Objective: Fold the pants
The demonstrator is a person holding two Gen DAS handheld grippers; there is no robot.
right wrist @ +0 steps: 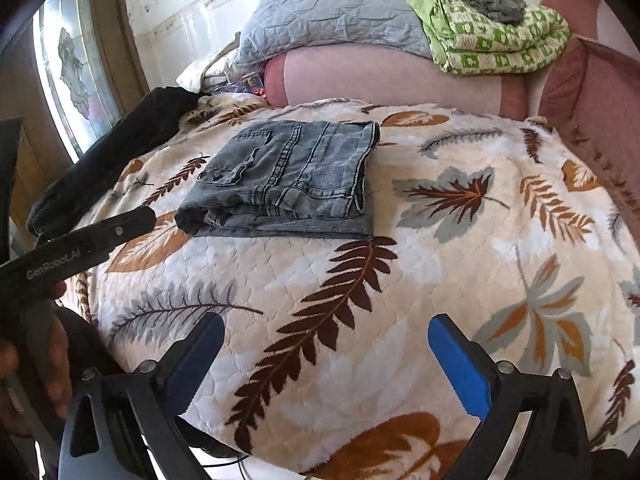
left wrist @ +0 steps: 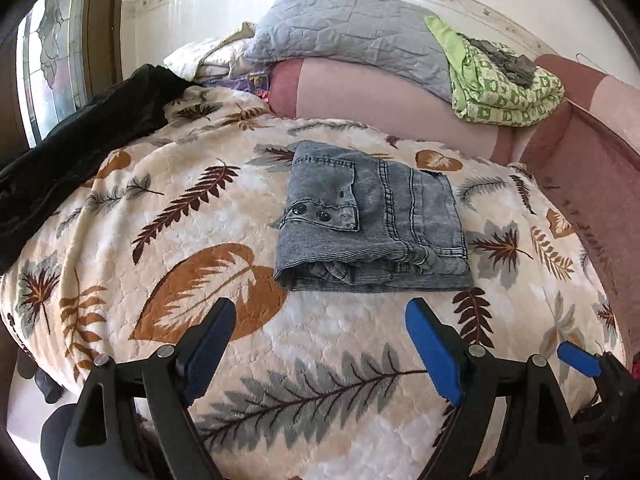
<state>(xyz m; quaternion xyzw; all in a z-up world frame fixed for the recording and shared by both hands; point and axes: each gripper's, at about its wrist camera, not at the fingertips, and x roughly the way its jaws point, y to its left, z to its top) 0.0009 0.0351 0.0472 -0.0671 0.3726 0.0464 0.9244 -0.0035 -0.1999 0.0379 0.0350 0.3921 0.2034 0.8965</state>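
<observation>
A pair of grey denim pants (left wrist: 372, 220) lies folded into a compact rectangle on the leaf-patterned blanket (left wrist: 320, 340), pocket flap with two dark buttons on top. In the right wrist view the same folded pants (right wrist: 288, 180) sit up and to the left. My left gripper (left wrist: 320, 324) hovers open just short of the pants' near edge, nothing between its blue pads. My right gripper (right wrist: 326, 340) stands wide open over bare blanket (right wrist: 440, 260), well clear of the pants and empty. The left gripper's black arm (right wrist: 80, 248) shows at the left edge of the right wrist view.
A black garment (left wrist: 80, 140) lies along the blanket's left edge. Behind are a grey quilted pillow (left wrist: 352, 32), a green patterned folded cloth (left wrist: 504, 84) and pink bedding (left wrist: 400, 108). A stained-glass window (left wrist: 52, 60) is at left. A hand (right wrist: 56, 356) grips the tool.
</observation>
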